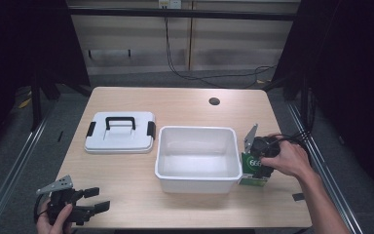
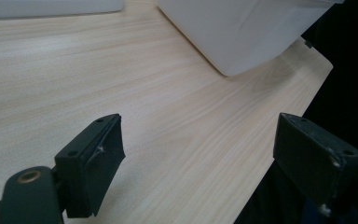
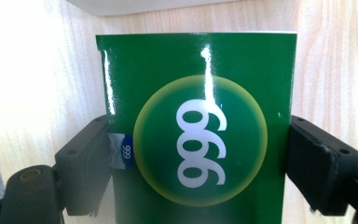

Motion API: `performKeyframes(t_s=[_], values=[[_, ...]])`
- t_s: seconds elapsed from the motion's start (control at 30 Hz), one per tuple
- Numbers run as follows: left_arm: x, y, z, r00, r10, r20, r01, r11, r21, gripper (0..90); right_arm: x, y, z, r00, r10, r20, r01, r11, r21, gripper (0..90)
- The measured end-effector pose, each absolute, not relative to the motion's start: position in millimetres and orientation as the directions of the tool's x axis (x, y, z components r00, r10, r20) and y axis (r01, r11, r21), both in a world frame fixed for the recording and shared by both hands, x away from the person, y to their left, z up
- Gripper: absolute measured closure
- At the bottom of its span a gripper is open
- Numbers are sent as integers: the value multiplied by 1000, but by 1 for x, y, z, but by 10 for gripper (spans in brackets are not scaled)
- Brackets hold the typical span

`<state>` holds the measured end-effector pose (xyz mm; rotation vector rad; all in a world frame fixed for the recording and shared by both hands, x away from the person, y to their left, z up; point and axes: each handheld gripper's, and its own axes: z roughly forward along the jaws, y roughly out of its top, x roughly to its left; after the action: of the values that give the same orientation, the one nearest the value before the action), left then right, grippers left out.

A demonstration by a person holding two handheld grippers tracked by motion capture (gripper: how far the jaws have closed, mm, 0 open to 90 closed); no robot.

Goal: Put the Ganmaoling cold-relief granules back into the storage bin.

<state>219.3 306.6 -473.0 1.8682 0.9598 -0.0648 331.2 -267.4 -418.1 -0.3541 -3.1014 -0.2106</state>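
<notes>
overhead view; two close gripper views

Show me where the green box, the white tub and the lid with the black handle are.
green box [image 3: 200,140], right gripper view, its round front logo.
white tub [image 1: 197,181], high view, its near outer wall.
lid [image 1: 121,123], high view, its black handle.

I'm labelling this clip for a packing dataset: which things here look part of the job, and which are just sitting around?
Likely in the job:
- green box, between the right gripper's jaws
- white bin, open, beside the box
- white lid, lying left of the bin

Just there:
- left gripper, open over bare table
- black cable on the floor
</notes>
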Motion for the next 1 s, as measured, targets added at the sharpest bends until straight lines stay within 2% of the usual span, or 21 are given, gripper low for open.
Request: performKeyframes(t_s=[0.13, 0.73, 1.0], values=[[220, 307, -473, 682, 586, -438, 640, -190, 745, 161, 329, -271, -415, -963, 266, 43, 270, 952, 146, 160], [219, 306, -473, 684, 586, -434, 637, -192, 746, 161, 318, -288, -404, -947, 320, 29, 319, 923, 217, 162], [219, 306, -473, 684, 586, -434, 638, -192, 746, 160, 314, -298, -401, -935, 351, 53, 353, 903, 244, 162]])
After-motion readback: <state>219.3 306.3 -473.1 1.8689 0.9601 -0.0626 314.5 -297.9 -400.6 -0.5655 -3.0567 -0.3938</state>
